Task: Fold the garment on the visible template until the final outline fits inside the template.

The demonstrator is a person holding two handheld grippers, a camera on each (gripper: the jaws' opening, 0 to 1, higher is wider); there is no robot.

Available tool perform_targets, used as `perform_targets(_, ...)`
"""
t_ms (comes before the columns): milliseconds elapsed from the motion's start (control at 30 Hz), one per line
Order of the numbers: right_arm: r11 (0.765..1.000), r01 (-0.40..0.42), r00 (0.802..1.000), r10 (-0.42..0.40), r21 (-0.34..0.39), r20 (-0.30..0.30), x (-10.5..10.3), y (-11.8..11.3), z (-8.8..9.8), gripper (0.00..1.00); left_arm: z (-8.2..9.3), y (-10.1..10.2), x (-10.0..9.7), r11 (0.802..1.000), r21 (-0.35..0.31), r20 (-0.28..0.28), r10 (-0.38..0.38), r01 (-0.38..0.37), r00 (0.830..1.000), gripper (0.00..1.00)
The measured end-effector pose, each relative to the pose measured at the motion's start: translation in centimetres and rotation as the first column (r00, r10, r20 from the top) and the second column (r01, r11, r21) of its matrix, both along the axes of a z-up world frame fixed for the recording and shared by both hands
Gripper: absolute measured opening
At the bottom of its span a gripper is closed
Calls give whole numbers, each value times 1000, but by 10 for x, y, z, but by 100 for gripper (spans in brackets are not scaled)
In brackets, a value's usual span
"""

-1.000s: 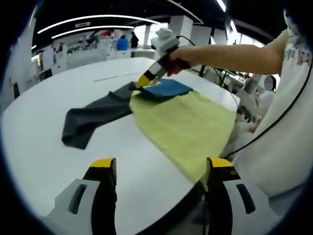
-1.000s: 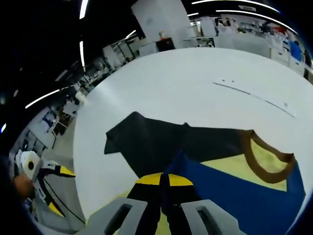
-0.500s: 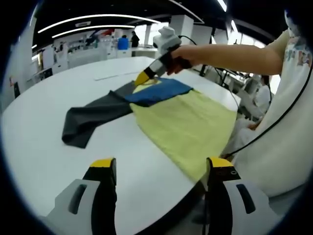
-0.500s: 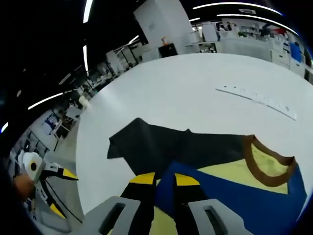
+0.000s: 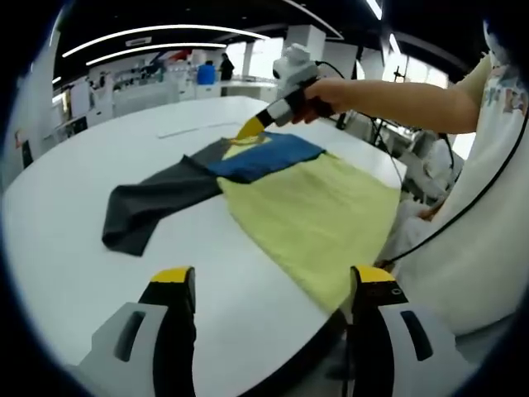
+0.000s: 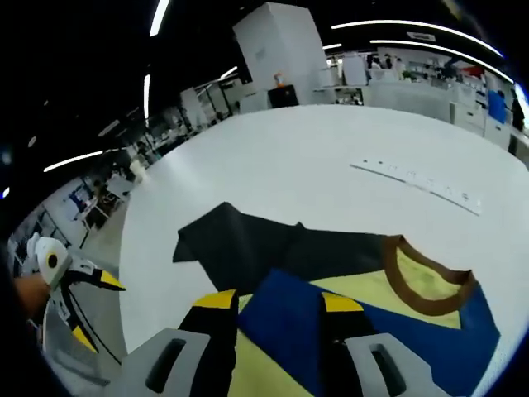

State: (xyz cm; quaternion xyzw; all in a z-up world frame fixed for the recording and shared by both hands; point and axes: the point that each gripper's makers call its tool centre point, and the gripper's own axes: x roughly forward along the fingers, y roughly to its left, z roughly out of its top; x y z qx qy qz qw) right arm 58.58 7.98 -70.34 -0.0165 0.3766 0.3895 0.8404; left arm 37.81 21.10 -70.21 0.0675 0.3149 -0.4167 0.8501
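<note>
Left gripper view: the garment lies spread on the white table, its yellow body running to the near right edge and partly overhanging it.
Garment parts: a dark grey sleeve stretches away to the left; a blue panel sits at the far end by the collar.
Right gripper: it hovers just over the collar end, held in a hand.
Right gripper view: the jaws stand spread with nothing between them, straddling the blue panel from above; the brown collar lies ahead to the right, the grey sleeve ahead to the left.
Left gripper: spread and empty, low at the near edge of the table, well apart from the sleeve.
Long axis: from collar to hem, running from the far side towards the near right edge.
Key relation: the right gripper is much the nearer to the collar and sleeve; the left is nearer the hem.
Template: I cannot make one out.
</note>
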Motion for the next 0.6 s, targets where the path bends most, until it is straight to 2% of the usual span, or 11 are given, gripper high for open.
perform_targets(100, 1000, -2, 1000, 3, -26, 28, -1, -10, 1, 44, -1, -2, 1, 1000, 1, -5, -2, 2, 1000, 76)
perform_targets(300, 1000, 13, 998, -12, -15, 59, -4, -22, 8, 57, -2, -2, 4, 1000, -5, -5, 12, -12, 1000, 78)
perform_targets(433, 1000, 13, 996, -11, -15, 83, -9, -31, 14, 62, 0, -3, 8, 1000, -12, -1, 25, -25, 1000, 84)
perform_targets(600, 1000, 8, 995, -6, -21, 102, -18, -41, 17, 66, 1, -8, 9, 1000, -18, -1, 23, -23, 1000, 84)
